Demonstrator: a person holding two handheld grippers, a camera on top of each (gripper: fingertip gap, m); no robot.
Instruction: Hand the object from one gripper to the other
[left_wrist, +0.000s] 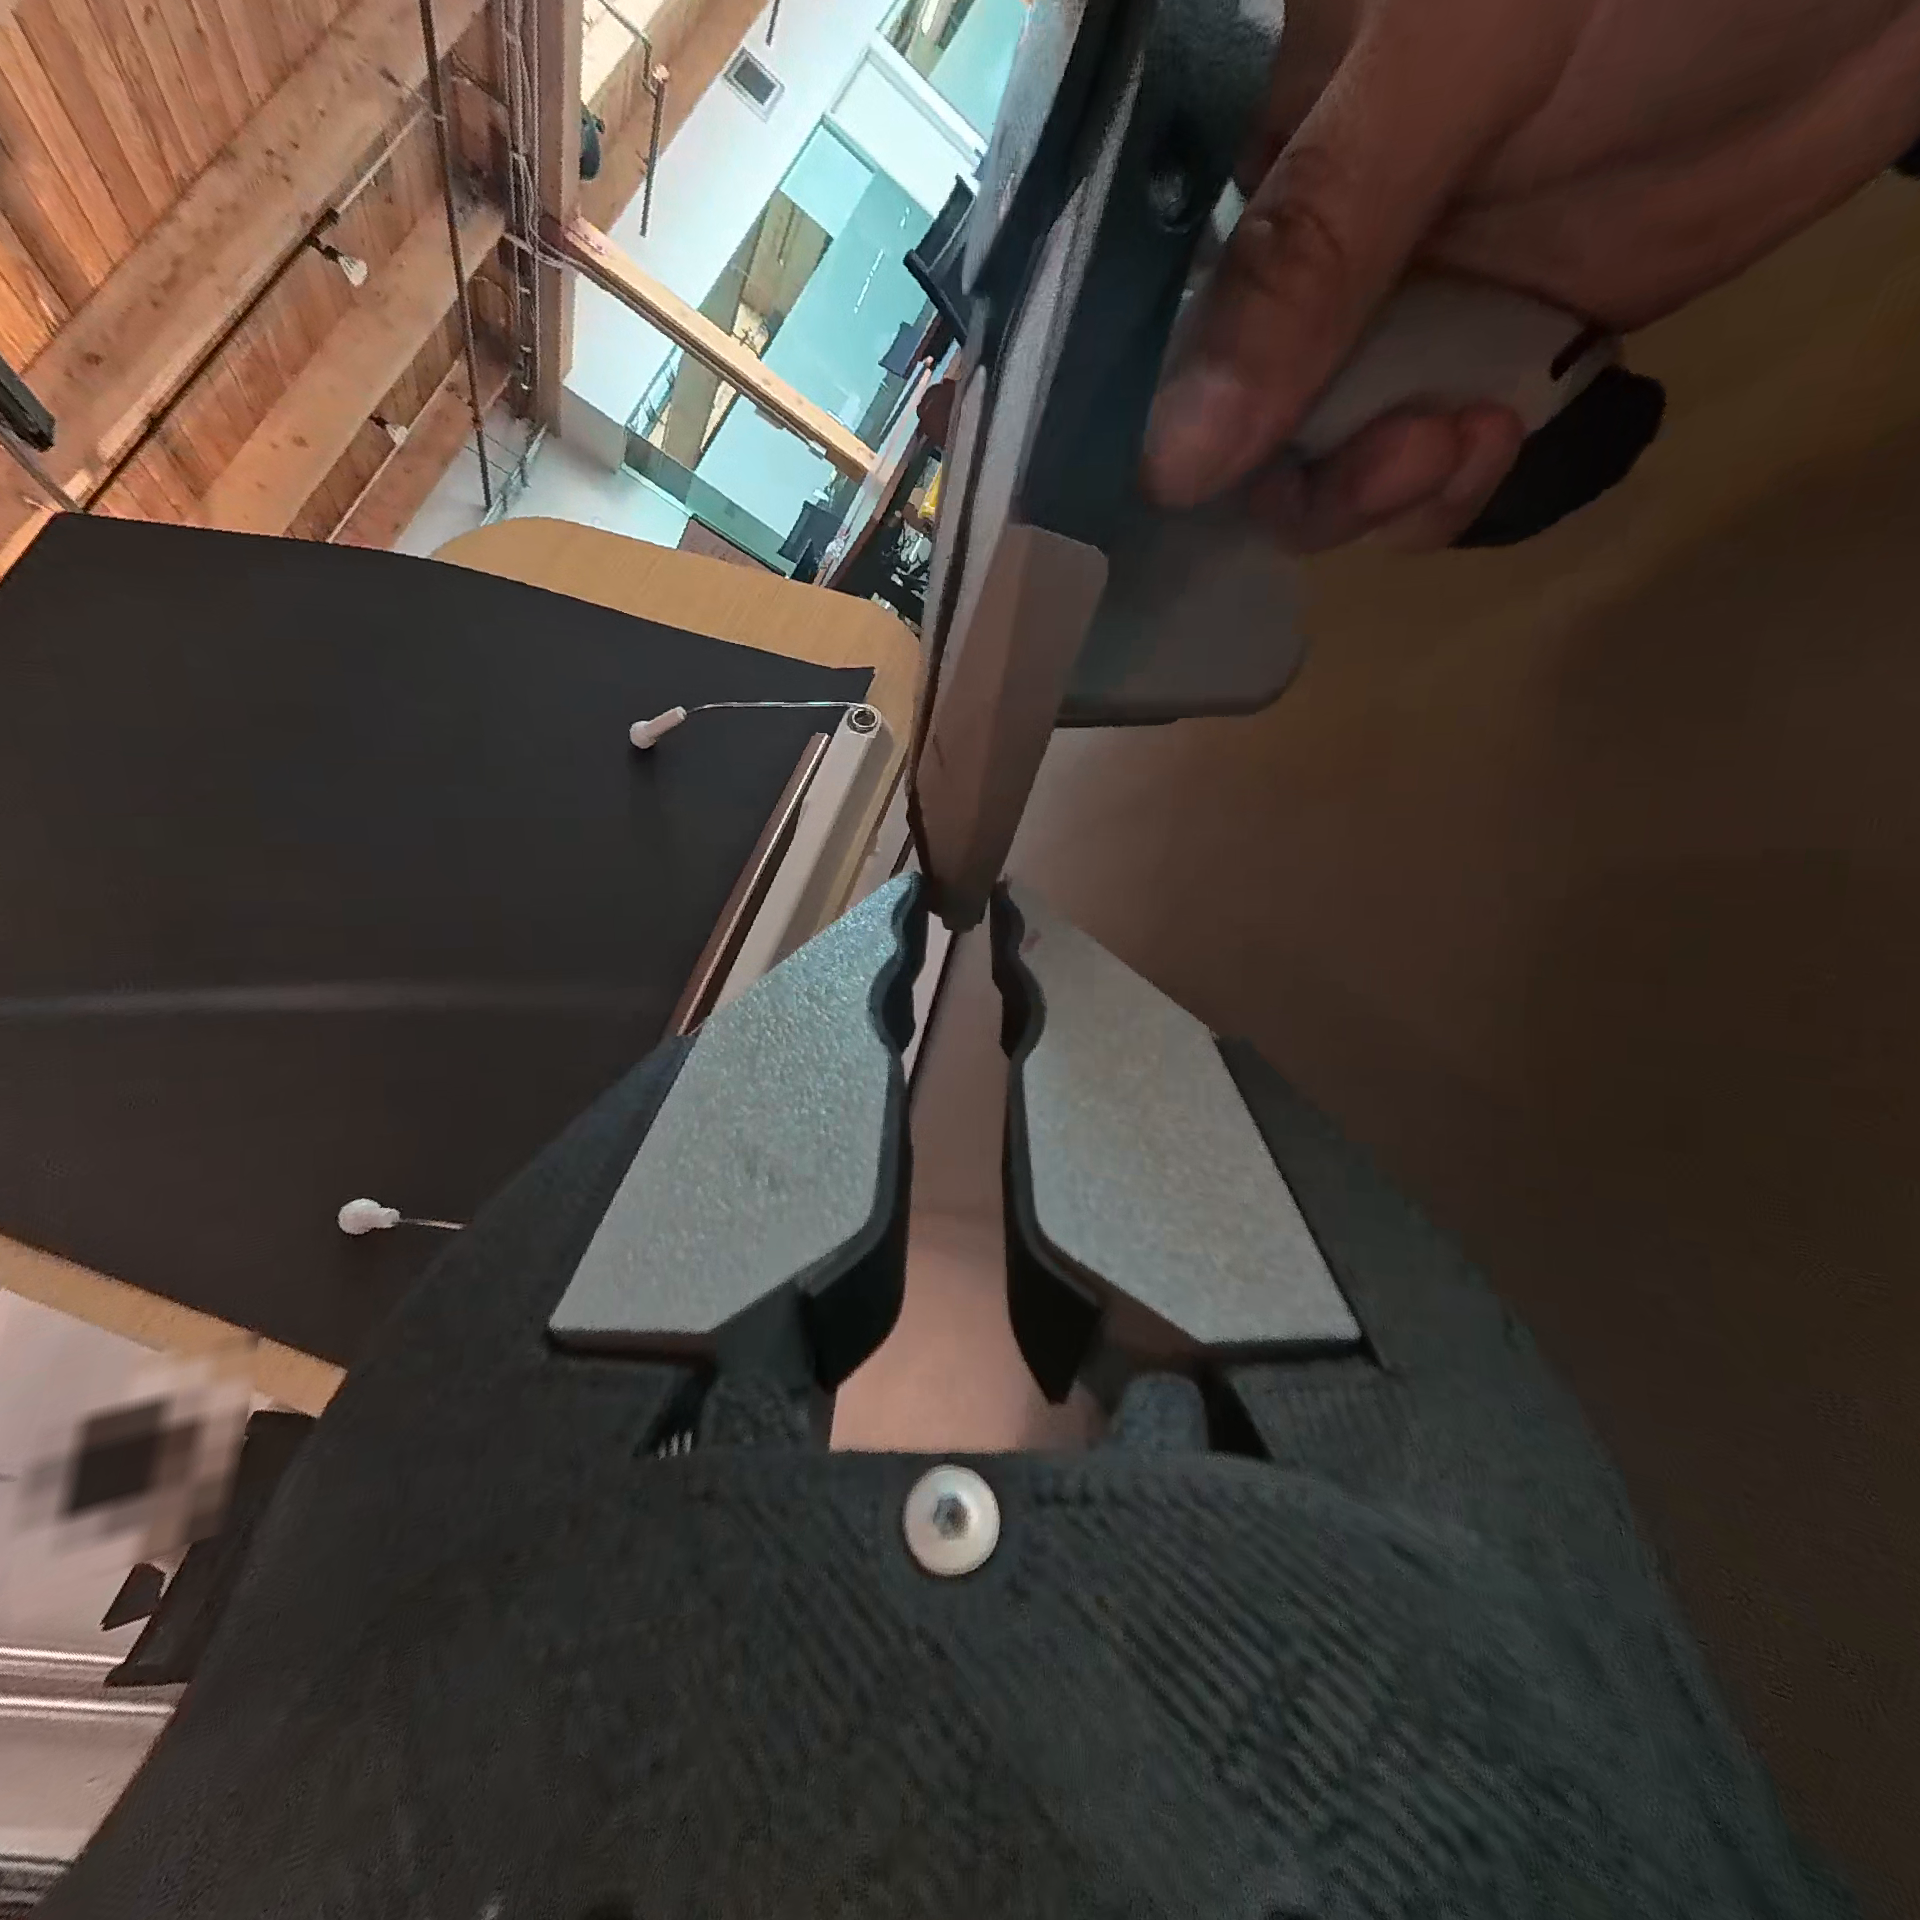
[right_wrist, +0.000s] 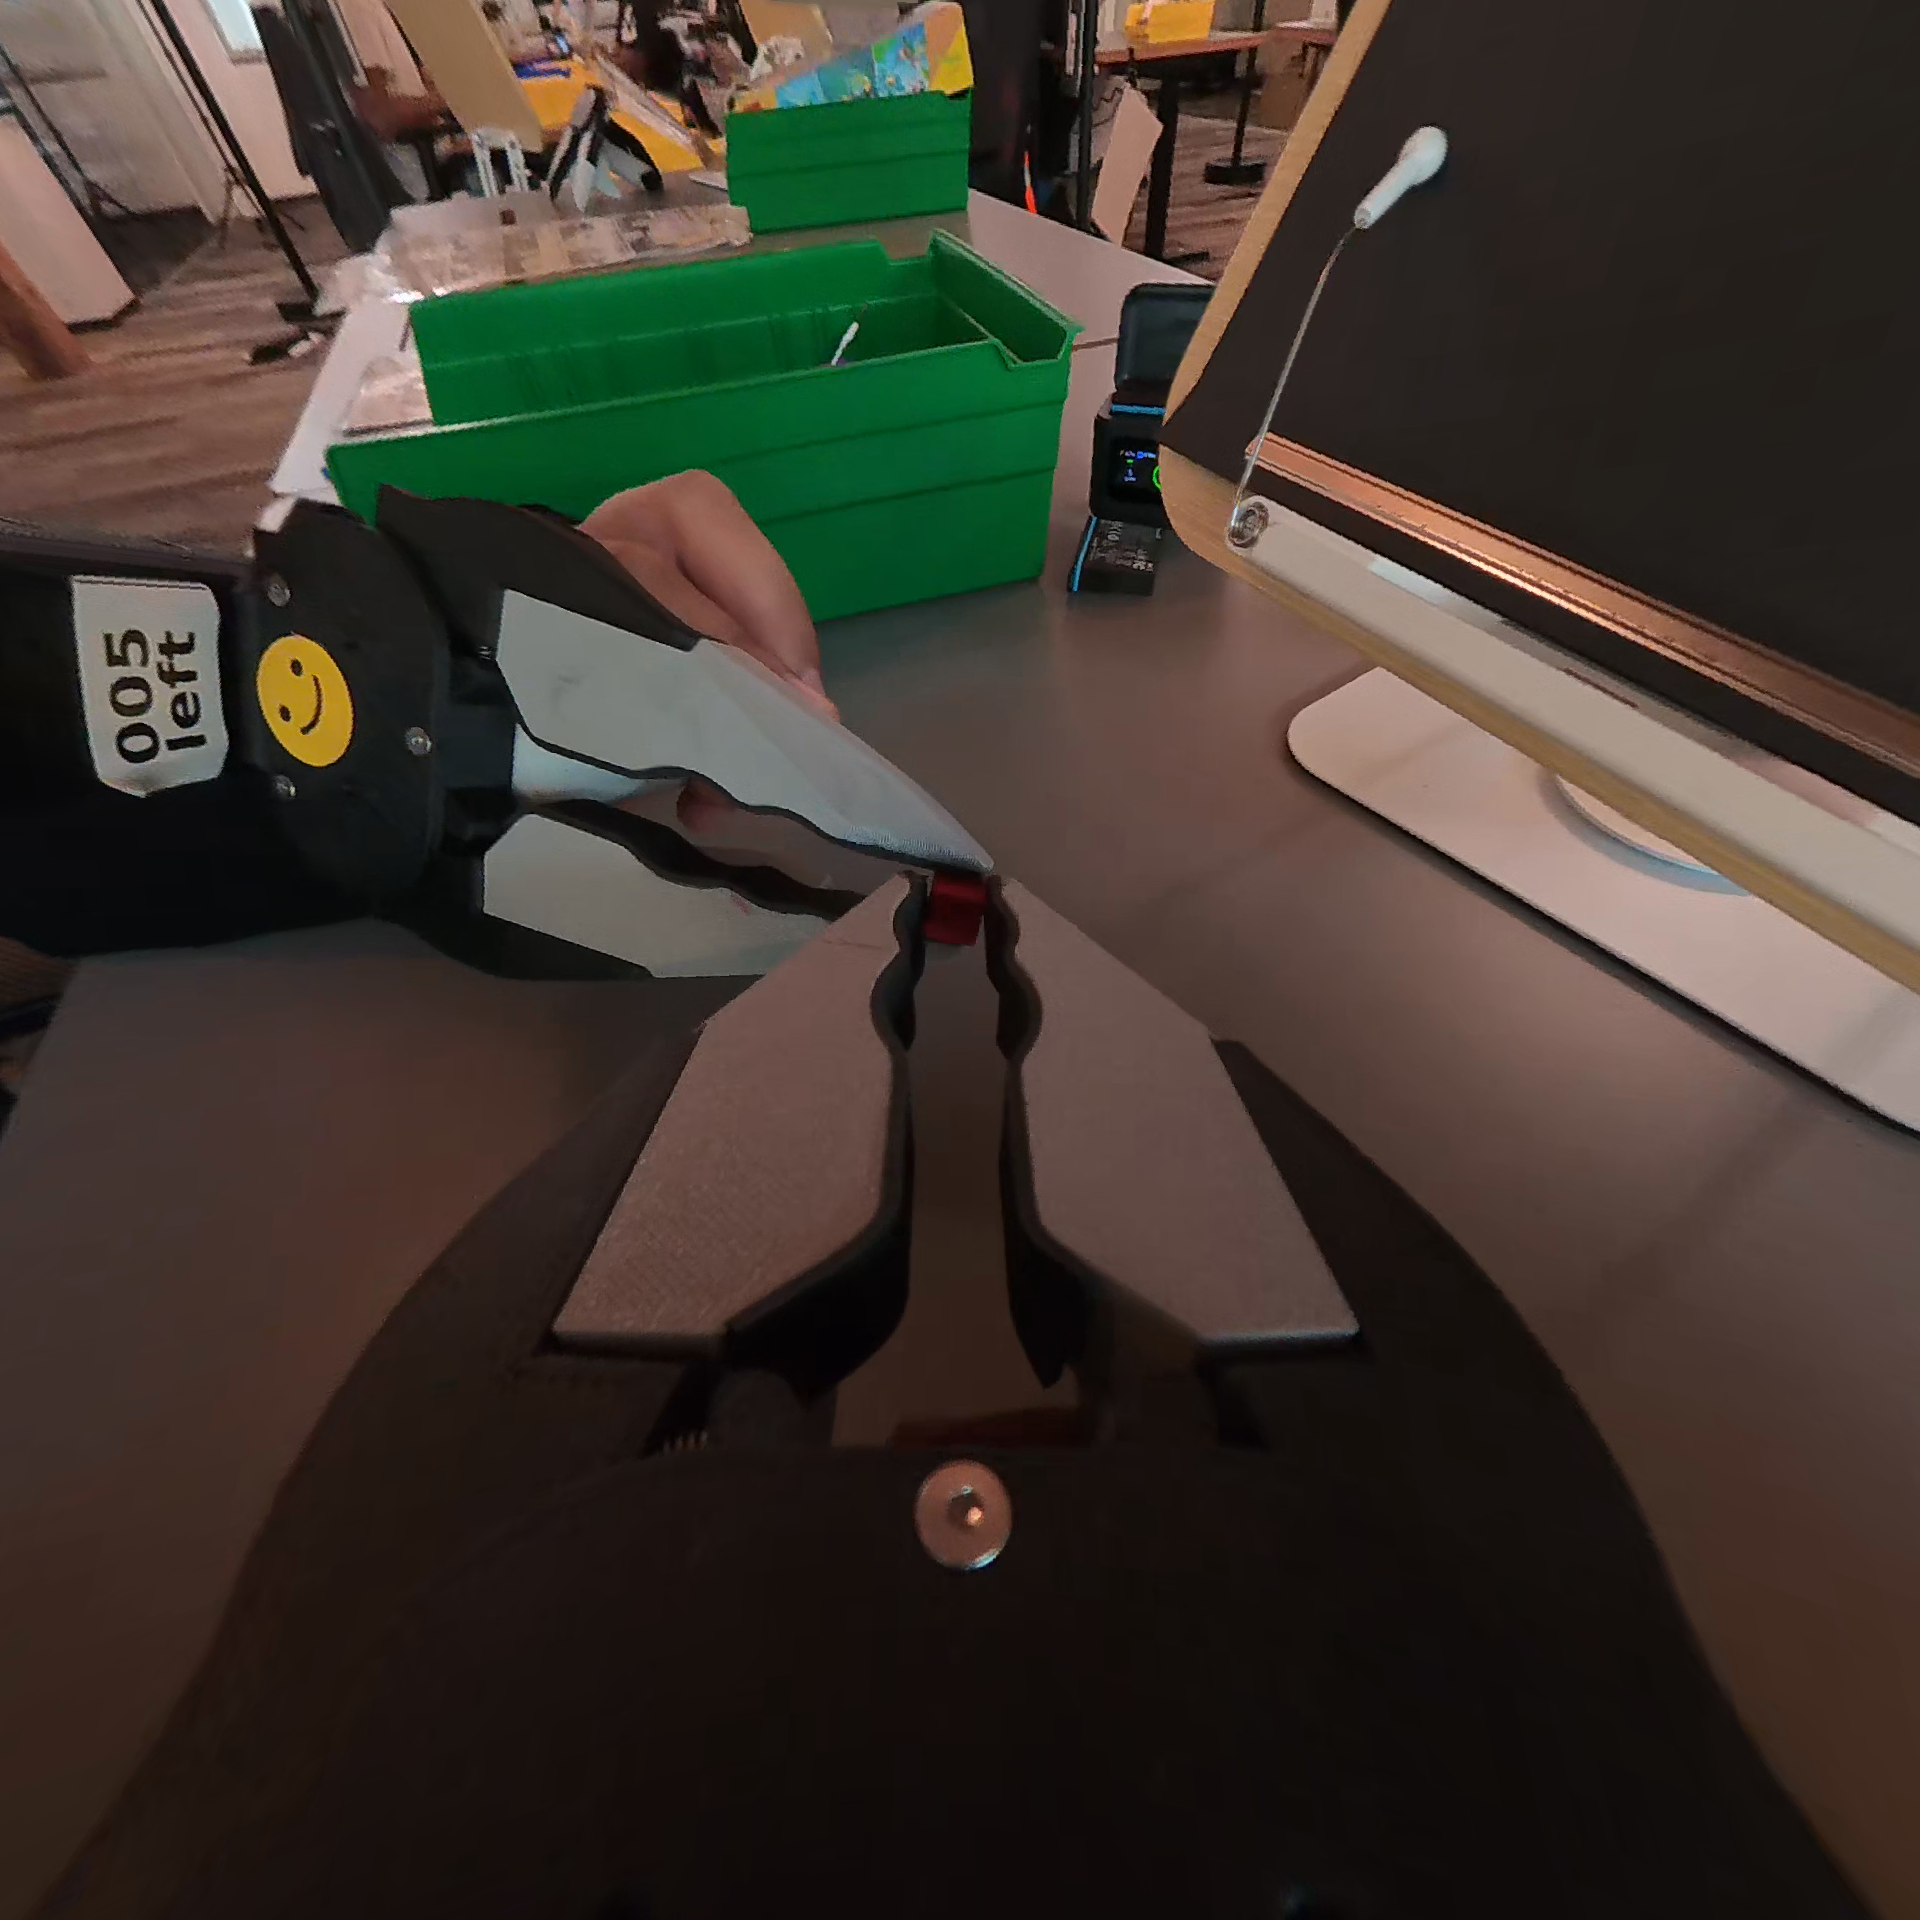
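A small red block (right_wrist: 953, 909) sits between my right gripper's (right_wrist: 953, 902) fingertips, which are shut on it above the grey table (right_wrist: 1195, 831). My left gripper (right_wrist: 961, 868) comes in from the left with its jaws nearly together, and its tips meet the top of the block. In the left wrist view my left gripper (left_wrist: 958, 906) has a narrow gap at its tips. The right gripper's (left_wrist: 961, 902) dark tip pokes down into that gap and hides the block. A hand (left_wrist: 1455, 208) holds the right gripper.
A black board on a white stand (right_wrist: 1558, 520) with white-tipped wire clips stands close at the right. Green bins (right_wrist: 748, 416) and a small dark device with a lit screen (right_wrist: 1132, 468) stand behind on the table.
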